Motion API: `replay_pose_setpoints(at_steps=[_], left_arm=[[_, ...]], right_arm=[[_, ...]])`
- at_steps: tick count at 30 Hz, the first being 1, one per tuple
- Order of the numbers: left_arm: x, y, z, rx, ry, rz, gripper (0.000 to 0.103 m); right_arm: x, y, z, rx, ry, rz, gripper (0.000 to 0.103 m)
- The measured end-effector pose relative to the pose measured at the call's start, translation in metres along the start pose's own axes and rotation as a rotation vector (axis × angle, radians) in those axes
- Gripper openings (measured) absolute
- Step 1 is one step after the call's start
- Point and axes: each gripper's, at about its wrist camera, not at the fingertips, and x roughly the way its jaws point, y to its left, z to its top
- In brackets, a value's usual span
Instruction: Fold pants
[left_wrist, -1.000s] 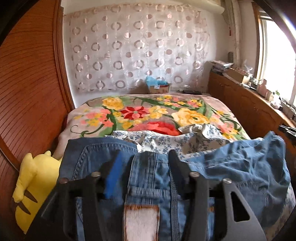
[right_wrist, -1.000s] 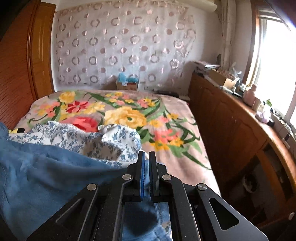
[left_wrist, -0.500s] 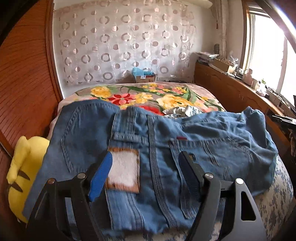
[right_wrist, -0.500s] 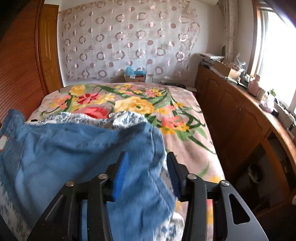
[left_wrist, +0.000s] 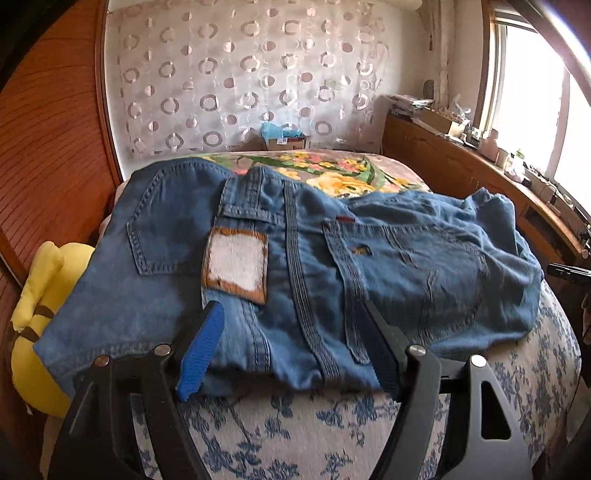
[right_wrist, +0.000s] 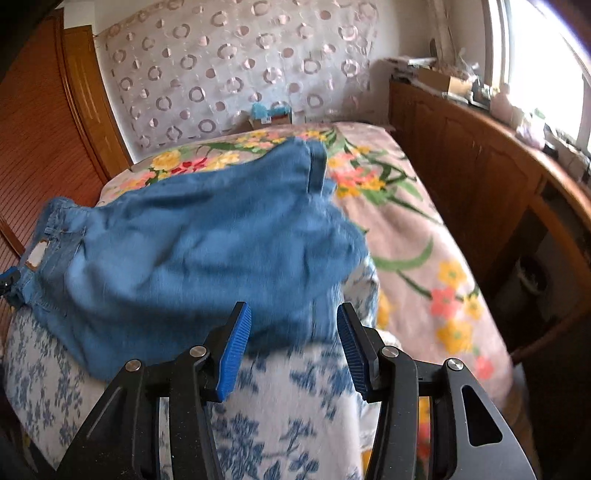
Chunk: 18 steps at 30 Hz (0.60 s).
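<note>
Blue denim pants (left_wrist: 314, 258) lie spread on the bed, back side up, with a white patch with a brown border (left_wrist: 236, 264) near the waistband. My left gripper (left_wrist: 291, 347) is open and empty, just in front of the pants' near edge. In the right wrist view the pants (right_wrist: 207, 236) lie as a rumpled blue heap, the hem (right_wrist: 316, 166) at the far end. My right gripper (right_wrist: 293, 343) is open and empty at the heap's near edge.
The pants rest on a white cloth with blue flowers (left_wrist: 295, 435) over a floral blanket (right_wrist: 424, 236). A yellow plush toy (left_wrist: 40, 295) lies at the left by the wooden headboard. A wooden cabinet (right_wrist: 480, 155) runs along the right. A box (left_wrist: 284, 138) stands at the far wall.
Both grippers opened and let go of the pants, then drew back. The pants dropped onto the bed and now lie spread out.
</note>
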Motion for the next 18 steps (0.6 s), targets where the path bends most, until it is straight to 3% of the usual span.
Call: replay_pose_setpoints(at_steps=[6,18], left_arm=[[-0.003,-0.003,-0.009,0.000,0.012,0.003,0.075],[-0.007,0.003,-0.017,-0.006,0.018,0.013,0.075]], right_arm=[[0.006,-0.005,0.006,0.040,0.005,-0.023,0.057],[0.029,0.007,0.020,0.083,0.051,-0.034,0.058]])
